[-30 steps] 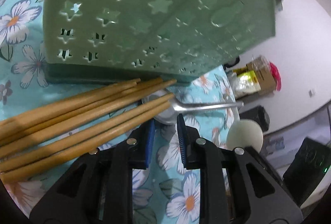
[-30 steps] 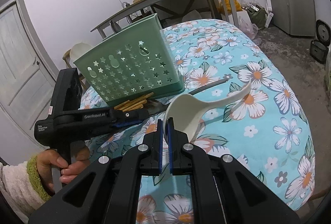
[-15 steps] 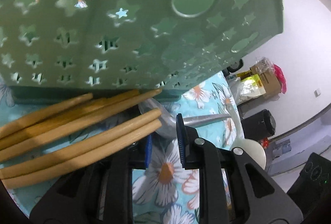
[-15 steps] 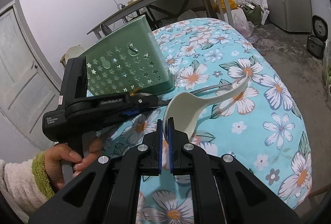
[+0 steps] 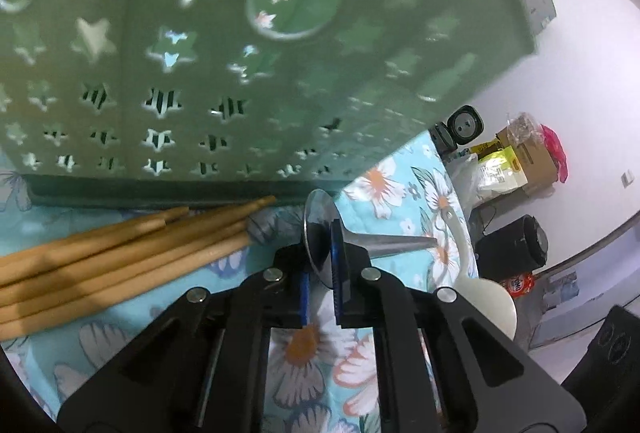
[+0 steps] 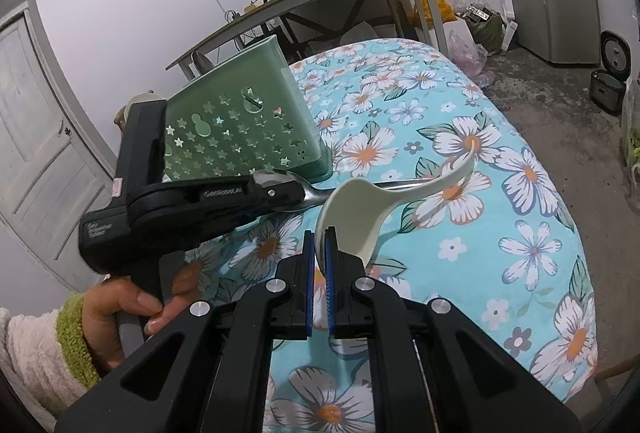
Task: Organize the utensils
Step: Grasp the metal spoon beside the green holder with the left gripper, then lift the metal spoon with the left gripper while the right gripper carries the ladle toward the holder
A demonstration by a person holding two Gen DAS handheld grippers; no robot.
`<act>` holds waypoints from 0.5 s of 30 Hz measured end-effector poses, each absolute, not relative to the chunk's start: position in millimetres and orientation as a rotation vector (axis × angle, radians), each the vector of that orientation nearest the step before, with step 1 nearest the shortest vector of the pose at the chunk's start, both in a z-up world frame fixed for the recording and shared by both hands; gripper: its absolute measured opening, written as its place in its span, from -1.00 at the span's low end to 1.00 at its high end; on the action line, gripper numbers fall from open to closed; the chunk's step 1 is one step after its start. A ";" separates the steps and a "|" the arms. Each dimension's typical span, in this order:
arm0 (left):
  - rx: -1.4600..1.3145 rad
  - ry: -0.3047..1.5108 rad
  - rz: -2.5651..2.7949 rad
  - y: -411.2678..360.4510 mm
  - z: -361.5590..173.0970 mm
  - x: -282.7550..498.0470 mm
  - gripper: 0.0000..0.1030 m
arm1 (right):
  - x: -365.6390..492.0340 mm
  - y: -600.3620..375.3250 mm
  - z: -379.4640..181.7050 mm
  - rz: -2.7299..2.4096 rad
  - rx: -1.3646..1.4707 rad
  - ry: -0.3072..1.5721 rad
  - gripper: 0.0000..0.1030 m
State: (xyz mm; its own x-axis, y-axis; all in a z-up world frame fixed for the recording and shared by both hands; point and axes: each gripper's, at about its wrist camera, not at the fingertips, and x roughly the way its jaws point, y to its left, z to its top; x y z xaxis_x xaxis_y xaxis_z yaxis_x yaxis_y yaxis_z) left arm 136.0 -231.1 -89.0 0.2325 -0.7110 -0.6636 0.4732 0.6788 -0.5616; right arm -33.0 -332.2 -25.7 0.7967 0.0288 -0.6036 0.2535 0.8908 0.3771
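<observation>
two grippers work over the flowered cloth (image 6: 460,137). the left gripper (image 5: 320,265) has its jaws closing on the bowl of the metal spoon (image 5: 320,229), which stands on edge between them, near the green basket (image 5: 240,53) and right of the wooden chopsticks (image 5: 120,257). the right gripper (image 6: 319,261) has its jaws clamped on the rim of the white ladle (image 6: 360,209).

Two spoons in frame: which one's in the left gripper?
The metal spoon: the left gripper is closing on its bowl edge, handle pointing right over the cloth. The cream plastic spoon is the one pinched in the right gripper.
</observation>
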 end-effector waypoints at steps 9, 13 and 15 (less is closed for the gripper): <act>-0.143 0.882 -0.851 -215.4 -46.8 102.3 -0.93 | -46.4 -328.1 -8.8 -0.128 0.451 0.597 -0.93; -0.088 0.781 -0.853 -200.3 -22.1 88.6 -0.95 | -51.5 -324.1 3.8 -0.114 0.442 0.571 -0.93; -0.066 0.734 -0.851 -193.4 -11.9 83.4 -0.95 | -54.2 -321.5 10.1 -0.105 0.438 0.555 -0.93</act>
State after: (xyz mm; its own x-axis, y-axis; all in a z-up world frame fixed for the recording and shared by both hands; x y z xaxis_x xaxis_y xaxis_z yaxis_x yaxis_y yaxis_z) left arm 83.4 -193.4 -11.9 0.4323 -0.7039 -0.5637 0.6605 0.6727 -0.3335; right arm -54.2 -321.5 10.1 0.8472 0.0200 -0.5309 0.2130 0.9027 0.3739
